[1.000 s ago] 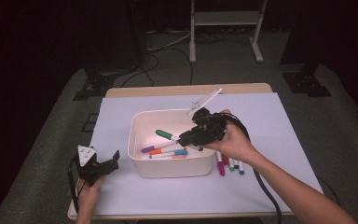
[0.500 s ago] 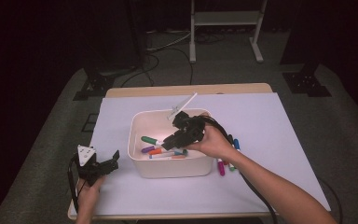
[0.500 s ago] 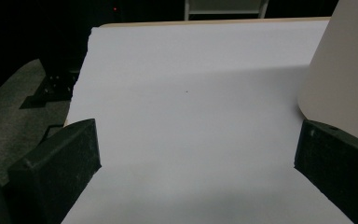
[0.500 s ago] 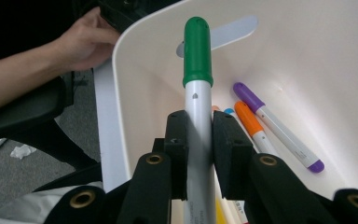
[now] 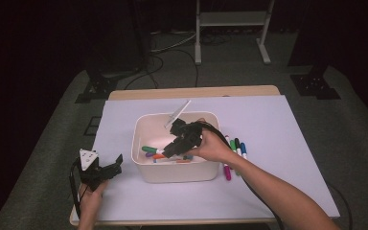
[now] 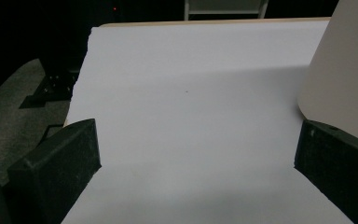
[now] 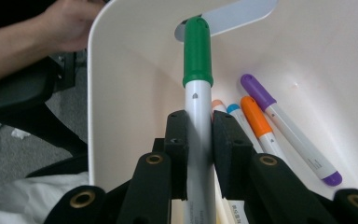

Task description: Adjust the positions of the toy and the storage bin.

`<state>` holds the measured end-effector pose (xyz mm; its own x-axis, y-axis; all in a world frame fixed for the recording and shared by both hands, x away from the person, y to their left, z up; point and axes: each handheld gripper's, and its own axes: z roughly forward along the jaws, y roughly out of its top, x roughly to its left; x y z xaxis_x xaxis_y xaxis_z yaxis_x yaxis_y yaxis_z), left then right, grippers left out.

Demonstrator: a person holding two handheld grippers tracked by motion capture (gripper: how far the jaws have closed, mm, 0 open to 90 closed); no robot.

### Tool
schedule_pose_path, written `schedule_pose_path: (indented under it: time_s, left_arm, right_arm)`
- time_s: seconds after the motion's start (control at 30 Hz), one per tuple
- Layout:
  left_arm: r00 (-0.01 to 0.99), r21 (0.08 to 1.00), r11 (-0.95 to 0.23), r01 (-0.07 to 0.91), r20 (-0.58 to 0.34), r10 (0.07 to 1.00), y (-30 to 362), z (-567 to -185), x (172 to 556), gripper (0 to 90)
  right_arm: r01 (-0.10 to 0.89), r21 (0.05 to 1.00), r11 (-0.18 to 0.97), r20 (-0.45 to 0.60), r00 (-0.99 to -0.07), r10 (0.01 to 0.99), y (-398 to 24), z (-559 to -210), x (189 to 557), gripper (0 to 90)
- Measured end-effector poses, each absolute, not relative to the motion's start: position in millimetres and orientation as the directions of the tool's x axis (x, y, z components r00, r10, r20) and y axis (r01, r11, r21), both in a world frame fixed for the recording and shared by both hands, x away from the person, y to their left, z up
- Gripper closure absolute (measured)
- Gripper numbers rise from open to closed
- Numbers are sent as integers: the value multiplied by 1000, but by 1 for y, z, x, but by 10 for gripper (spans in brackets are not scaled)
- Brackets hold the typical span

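Note:
My right gripper [image 5: 170,148] reaches down into the white bin [image 5: 177,171], shut on a green-capped white marker [image 5: 148,149]. In the right gripper view the pads of this gripper [image 7: 199,126] clamp the marker's barrel [image 7: 198,93], and its green cap points at the bin's far wall. Purple [image 7: 289,133], orange [image 7: 256,119] and blue [image 7: 233,112] markers lie on the bin floor below it. My left gripper [image 5: 112,165] rests low at the front left of the table, open; in its own view the left gripper [image 6: 198,154] has nothing between its jaws.
Several loose markers [image 5: 235,148] lie on the white sheet [image 5: 268,124] just right of the bin. The bin's outer wall [image 6: 340,79] stands close to the left gripper's right jaw. Cables and stand legs [image 5: 230,28] lie on the floor beyond the table.
My right gripper has moved left and down with the green marker, from above the bin's right side into the bin. The left gripper has stayed put.

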<state>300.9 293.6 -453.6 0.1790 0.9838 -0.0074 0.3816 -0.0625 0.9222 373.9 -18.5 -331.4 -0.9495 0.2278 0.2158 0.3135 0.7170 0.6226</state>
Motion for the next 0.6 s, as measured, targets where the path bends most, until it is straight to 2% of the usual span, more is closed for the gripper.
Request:
schedule_pose_path:
  time_s: [0.4, 0.6]
  left_arm:
    - [178, 922, -62, 382, -8, 984, 294, -454, 301, 0]
    - [180, 923, -62, 381, -8, 984, 294, -454, 301, 0]
  right_arm:
    - [255, 557, 790, 170, -967, 191, -5, -345, 371, 756]
    - [258, 551, 794, 168, -966, 197, -4, -345, 371, 741]
